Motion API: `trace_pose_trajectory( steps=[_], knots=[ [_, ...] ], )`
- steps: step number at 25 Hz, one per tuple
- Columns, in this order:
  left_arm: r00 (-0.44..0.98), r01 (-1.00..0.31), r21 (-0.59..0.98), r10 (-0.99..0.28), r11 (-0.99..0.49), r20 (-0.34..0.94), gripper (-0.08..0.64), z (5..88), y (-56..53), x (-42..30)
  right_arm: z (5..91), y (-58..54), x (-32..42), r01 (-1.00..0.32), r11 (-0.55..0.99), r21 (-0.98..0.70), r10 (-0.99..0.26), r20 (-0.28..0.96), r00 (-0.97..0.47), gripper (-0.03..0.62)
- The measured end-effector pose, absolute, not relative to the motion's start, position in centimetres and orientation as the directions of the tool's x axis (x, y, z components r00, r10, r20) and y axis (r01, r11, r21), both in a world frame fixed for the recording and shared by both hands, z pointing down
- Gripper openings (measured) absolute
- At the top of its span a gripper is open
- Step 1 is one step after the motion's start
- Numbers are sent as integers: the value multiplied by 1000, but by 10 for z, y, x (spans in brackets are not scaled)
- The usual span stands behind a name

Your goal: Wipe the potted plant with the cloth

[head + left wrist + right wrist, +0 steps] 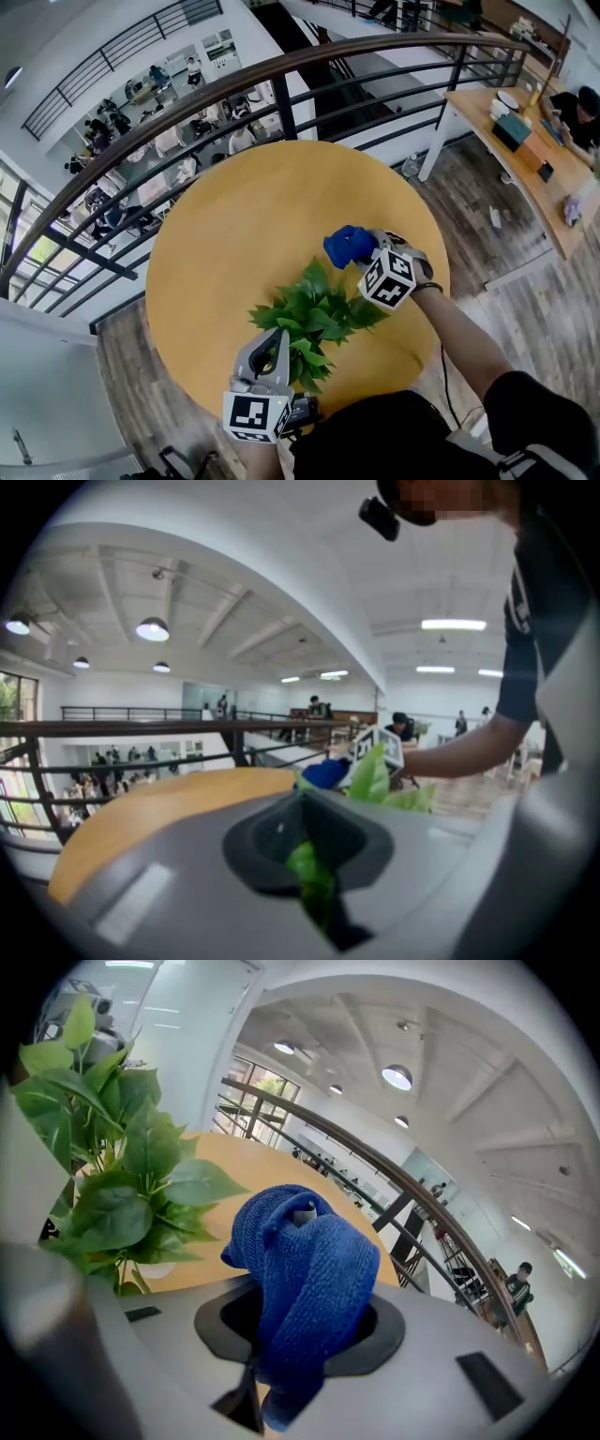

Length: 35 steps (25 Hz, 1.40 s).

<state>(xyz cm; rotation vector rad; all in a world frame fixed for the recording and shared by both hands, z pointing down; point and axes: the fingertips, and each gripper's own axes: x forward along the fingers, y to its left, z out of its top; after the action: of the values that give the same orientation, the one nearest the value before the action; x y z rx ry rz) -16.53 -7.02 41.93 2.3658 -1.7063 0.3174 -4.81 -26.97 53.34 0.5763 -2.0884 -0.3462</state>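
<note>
Pinching a potted plant leaf, left gripper fully closed; right gripper clamps blue cloth just beside foliage.

Left claw: pale grey moulded shell with a dark recess round the jaws and a black-and-white marker cube at the rear. Right claw: same grey build, with a second marker cube. Wearer: dark short-sleeved top, dark trousers, dark wristband, thin dark cable beside the right forearm.
</note>
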Motion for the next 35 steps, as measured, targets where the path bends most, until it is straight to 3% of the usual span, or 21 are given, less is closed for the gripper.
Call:
trace_pose_trajectory(
  steps=[3, 6, 9, 11, 17, 22, 25, 27, 29, 31, 35],
  knots=[
    [299, -953, 45, -910, -299, 287, 2, 418, -72, -168, 489, -268, -55, -313, 825, 471, -562, 616, -552, 146],
    [289, -956, 46, -914, -289, 285, 2, 418, -74, -166, 453, -234, -82, -227, 866, 446, -464, 544, -699, 146],
    [283, -958, 41, -914, -284, 291, 2, 418, -75, -164, 465, -196, -104, -65, 897, 438, -337, 581, -741, 146],
    [284, -958, 41, -912, -285, 295, 2, 416, -74, -164, 492, -194, -105, -25, 899, 436, -330, 641, -693, 146],
    [281, -959, 38, -913, -282, 296, 1, 418, -67, -165, 551, -246, -68, -155, 893, 423, -441, 750, -493, 146],
    [286, -957, 40, -913, -287, 290, 2, 416, -66, -168, 472, -229, -95, -185, 864, 469, -465, 599, -652, 146],
    [283, -958, 41, -916, -283, 285, 2, 417, -66, -169, 427, -186, -129, -80, 900, 428, -320, 527, -787, 146],
    [284, -958, 43, -917, -284, 281, 1, 418, -66, -168, 435, -155, -145, 55, 928, 368, -180, 572, -800, 146],
    [287, -957, 47, -917, -286, 278, 0, 419, -66, -168, 467, -145, -151, 141, 924, 356, -136, 649, -748, 146],
    [292, -956, 50, -915, -290, 278, 0, 419, -67, -167, 496, -159, -147, 129, 919, 373, -187, 698, -691, 146],
    [294, -955, 51, -914, -292, 279, 0, 416, -69, -165, 513, -210, -126, -42, 939, 342, -290, 718, -633, 146]
  ],
)
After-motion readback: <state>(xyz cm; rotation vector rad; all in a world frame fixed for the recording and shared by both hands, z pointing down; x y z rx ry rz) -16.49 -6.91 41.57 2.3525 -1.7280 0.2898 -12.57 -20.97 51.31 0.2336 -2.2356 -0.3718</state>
